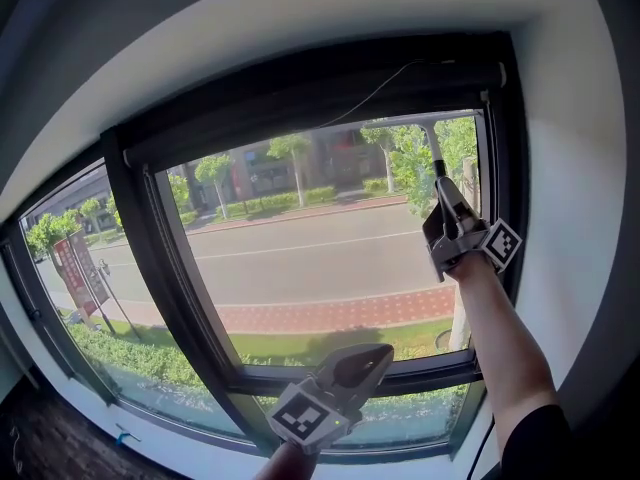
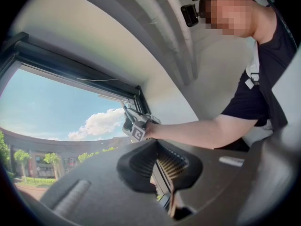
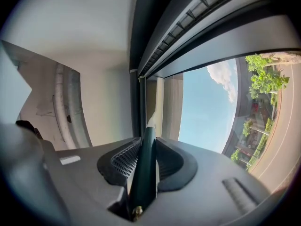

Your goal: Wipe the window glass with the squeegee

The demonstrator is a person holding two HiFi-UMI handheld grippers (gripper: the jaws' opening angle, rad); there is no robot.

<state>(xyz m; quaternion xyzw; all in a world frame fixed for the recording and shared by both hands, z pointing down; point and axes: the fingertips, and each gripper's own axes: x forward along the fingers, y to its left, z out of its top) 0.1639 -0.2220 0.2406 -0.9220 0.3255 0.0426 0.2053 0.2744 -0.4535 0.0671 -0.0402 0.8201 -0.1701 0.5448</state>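
Inspector: Squeegee [image 3: 143, 168] is sitting in your right tool [image 1: 445, 196]. Its dark green handle is running up between the two jaws, and the jaws are pressing on it from both sides. You are holding that tool high, at the top right corner of the window glass [image 1: 320, 258], just beside the dark frame [image 1: 505, 168].

Assessor: Agreed. In the head view the thin shaft is rising from the tool toward the upper edge of the pane. The blade end is too small to make out, so contact with the glass cannot be told. Your forearm [image 1: 500, 343] is reaching up along the right side of the frame.

Inspector: Your left tool [image 1: 365, 360] is hanging low, in front of the bottom rail [image 1: 440, 368] of the window. Its jaws are lying together with nothing between them.

Assessor: The left gripper view is confirming that. The ribbed pads [image 2: 141, 161] are meeting at a thin slit, and it is empty. That view is also looking up at your right tool against the frame, with blue sky and a white cloud [image 2: 96, 124] showing through the glass.

Inspector: Your two tools are standing well apart. Outside the pane a road [image 1: 300, 263], a red paved strip [image 1: 340, 313] and trees [image 1: 415, 163] are showing.
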